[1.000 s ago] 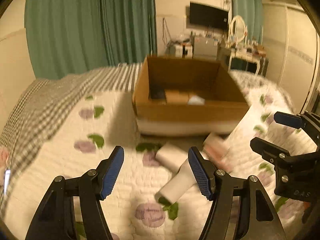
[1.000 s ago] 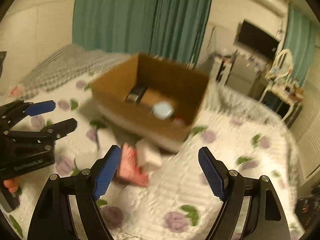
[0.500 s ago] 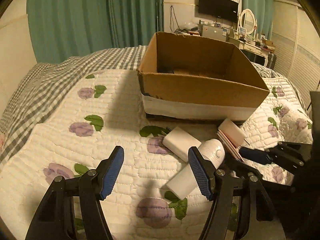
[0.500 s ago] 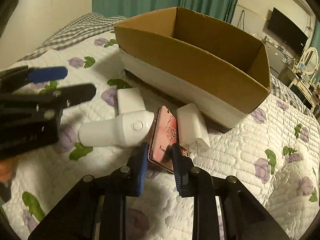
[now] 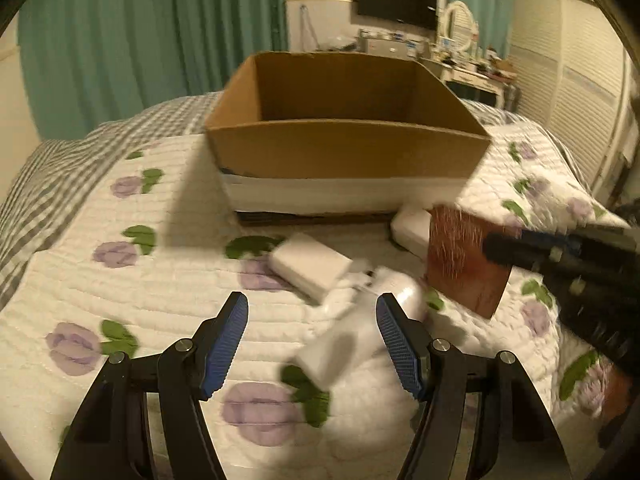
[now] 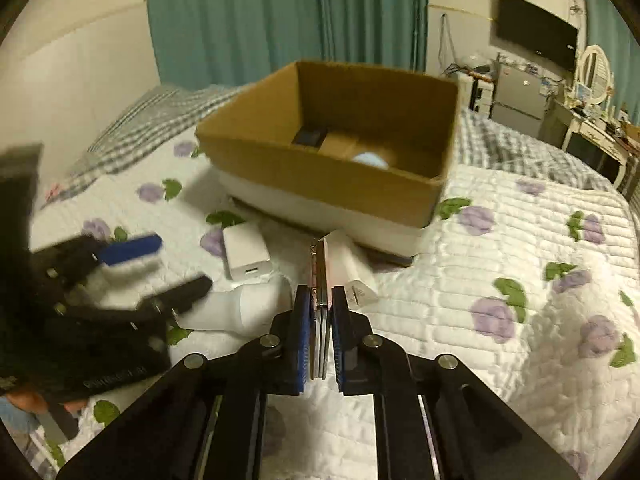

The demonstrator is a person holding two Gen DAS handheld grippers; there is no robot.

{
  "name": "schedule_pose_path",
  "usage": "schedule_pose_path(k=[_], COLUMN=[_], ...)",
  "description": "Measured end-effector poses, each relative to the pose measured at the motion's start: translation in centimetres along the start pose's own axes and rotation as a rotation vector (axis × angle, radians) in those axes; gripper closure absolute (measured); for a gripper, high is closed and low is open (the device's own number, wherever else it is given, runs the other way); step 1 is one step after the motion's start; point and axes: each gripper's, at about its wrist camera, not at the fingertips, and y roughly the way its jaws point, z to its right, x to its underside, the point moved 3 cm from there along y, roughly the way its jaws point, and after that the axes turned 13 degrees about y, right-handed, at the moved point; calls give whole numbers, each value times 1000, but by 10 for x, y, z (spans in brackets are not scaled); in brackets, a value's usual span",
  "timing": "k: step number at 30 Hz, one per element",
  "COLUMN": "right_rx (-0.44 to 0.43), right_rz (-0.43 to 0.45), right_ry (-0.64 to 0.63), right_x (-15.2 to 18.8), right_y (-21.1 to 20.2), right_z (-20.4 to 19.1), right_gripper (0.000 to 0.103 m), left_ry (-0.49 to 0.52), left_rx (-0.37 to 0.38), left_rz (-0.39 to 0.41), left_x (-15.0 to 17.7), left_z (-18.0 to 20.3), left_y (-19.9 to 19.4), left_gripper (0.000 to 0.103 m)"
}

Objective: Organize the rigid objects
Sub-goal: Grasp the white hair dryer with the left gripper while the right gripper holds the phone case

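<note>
While the left gripper (image 5: 312, 344) hung with its jaws wide apart over the quilted bedspread (image 5: 160, 292), a white handheld device (image 5: 360, 332) lay just ahead of it, its body slanting between the two blue pads (image 5: 224, 344) without either pad touching it, its head close to the right-hand finger. Just beyond the device sat a white charger block (image 5: 310, 264), flat on the quilt and touching or nearly touching the device's head; blur made that contact hard to judge. To the right, the right gripper (image 6: 320, 312) had just been closing its jaws, and they were clamped on a thin pink case (image 5: 464, 260), held on edge between the pads and lifted clear of the quilt. Behind the case lay a second white block (image 6: 352, 272), near the base of the cardboard box (image 5: 348, 152). That open-topped box, with a white band along its lower wall, stood further back on the bed, blocking the way past the small items. Seen from the right wrist, a dark object (image 6: 310, 136) and a pale round one (image 6: 370, 158) rested inside it. Past the box were a grey checked blanket (image 6: 160, 116), teal curtains (image 6: 280, 12), and a wall-mounted screen (image 6: 536, 36) above a cluttered dresser
</note>
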Motion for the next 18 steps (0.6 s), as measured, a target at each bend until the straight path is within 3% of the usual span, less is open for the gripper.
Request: schedule_pose_path(k=[7, 12, 15, 18], right_rx=[-29, 7, 14, 20], right_rz=[39, 37, 29, 27], right_ry=[61, 85, 81, 71], right_x=[-10, -10, -10, -9], right_y=[-18, -16, -14, -13], right_z=[13, 25, 25, 22], right_gripper=[94, 94, 94, 94], left_ry=[98, 146, 166, 161], left_rx=[56, 52, 49, 65], left_rz=[-70, -132, -126, -97], left_x=[1, 2, 2, 2], left_z=[27, 38, 41, 40], left_y=[25, 49, 48, 39], left_gripper=[34, 34, 36, 50])
